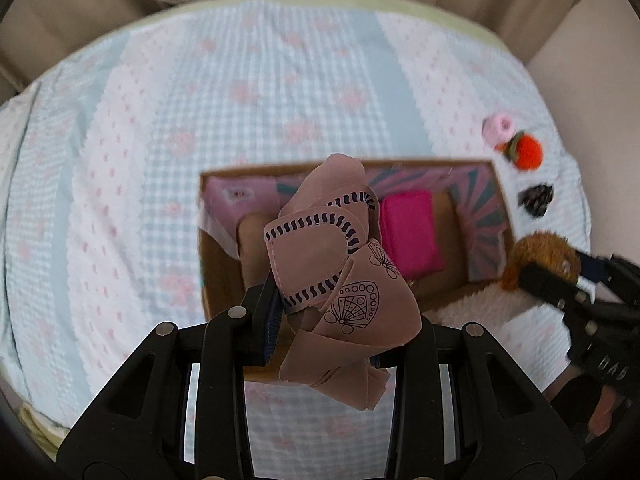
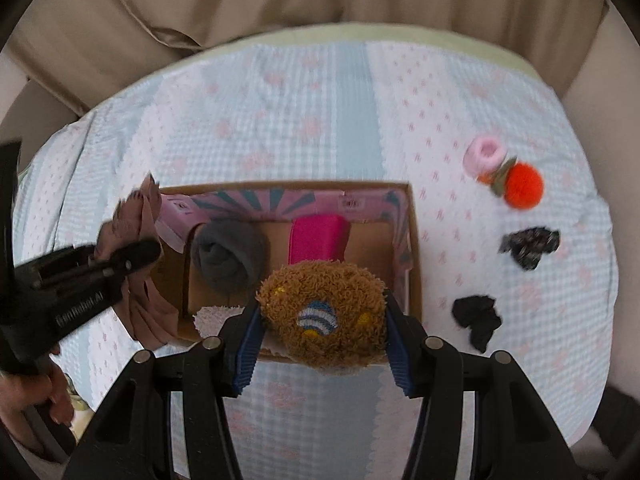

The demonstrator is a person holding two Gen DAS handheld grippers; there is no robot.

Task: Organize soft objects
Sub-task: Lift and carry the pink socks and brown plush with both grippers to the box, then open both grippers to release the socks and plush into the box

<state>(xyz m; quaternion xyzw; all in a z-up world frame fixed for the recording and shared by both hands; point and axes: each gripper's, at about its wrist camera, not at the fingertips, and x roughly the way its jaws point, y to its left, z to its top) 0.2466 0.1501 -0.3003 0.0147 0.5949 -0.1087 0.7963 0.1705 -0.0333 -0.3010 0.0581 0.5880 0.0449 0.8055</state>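
Note:
A cardboard box [image 1: 503, 196] [image 2: 414, 248] stands on the bed and holds a magenta folded cloth [image 1: 408, 232] [image 2: 318, 238], a grey rolled sock [image 2: 228, 254] and a white fluffy cloth [image 2: 216, 314]. My left gripper [image 1: 320, 320] [image 2: 154, 250] is shut on a dusty-pink patterned cloth [image 1: 316, 256] [image 2: 132, 216], held above the box's left part. My right gripper [image 2: 322, 328] [image 1: 536, 276] is shut on a brown fuzzy sock [image 2: 324, 308] [image 1: 540, 252], over the box's near right corner.
On the bedspread [image 2: 280, 112] right of the box lie a pink ring [image 2: 485, 155] [image 1: 497, 127], an orange pompom [image 2: 522, 186] [image 1: 527, 151], a dark patterned scrunchie [image 2: 528, 246] [image 1: 536, 198] and a black scrunchie [image 2: 478, 316]. Beige cushions [image 2: 240, 0] rise behind.

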